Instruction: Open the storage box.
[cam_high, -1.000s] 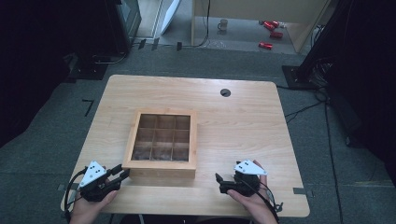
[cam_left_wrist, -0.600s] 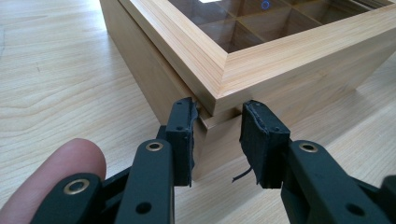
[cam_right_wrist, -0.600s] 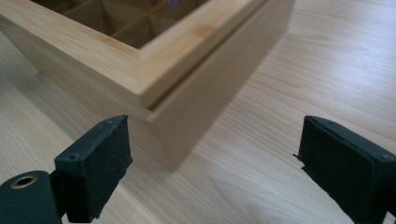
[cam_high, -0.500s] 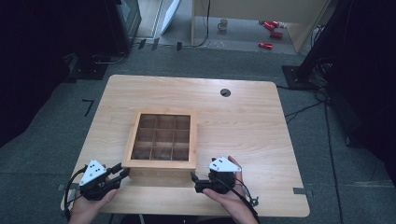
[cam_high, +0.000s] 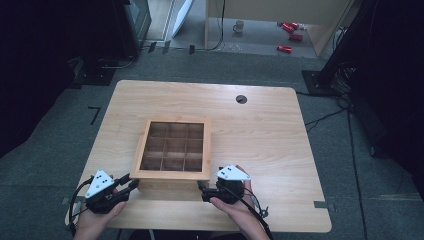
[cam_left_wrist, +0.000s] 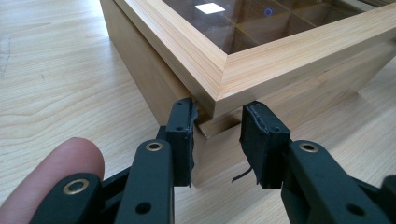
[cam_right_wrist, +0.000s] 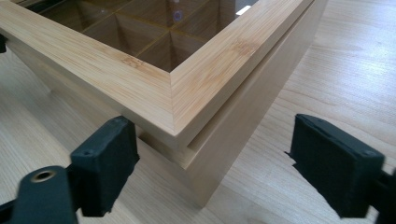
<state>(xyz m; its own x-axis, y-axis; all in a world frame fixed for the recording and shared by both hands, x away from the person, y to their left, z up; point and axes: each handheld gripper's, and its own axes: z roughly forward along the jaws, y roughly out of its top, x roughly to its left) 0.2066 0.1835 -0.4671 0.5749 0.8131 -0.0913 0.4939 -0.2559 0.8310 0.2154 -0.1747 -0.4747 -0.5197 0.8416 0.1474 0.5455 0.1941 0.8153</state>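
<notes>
I work on the wooden box (cam_high: 174, 152) with a glass lid over nine compartments, which sits on the surface (cam_high: 270, 130) near the edge closest to me, about in the middle of its width.

The left claw (cam_left_wrist: 217, 140) is at the near left corner of the box. In the left gripper view its pads (cam_left_wrist: 183, 135) stand on both sides of that corner, just under the overhanging lid frame. They are as narrow as they get here, and I judge they are clamped on the corner of the box. This claw has stayed in place since one second ago.

The change is on the other side. A second ago the right claw (cam_high: 205, 192) was well apart from the box, to its right. Now it has come across to the near right corner of the box. Its jaws have just been closing a little, but in the right gripper view they are still wide: the corner is between them and neither pad (cam_right_wrist: 109, 161) presses on the wood.

I think this means the box is about to be held at both near corners, perhaps to lift it or to raise the lid. The right claw must first close on the corner; if I lift now, only the left side is gripped and the box may tilt.
</notes>
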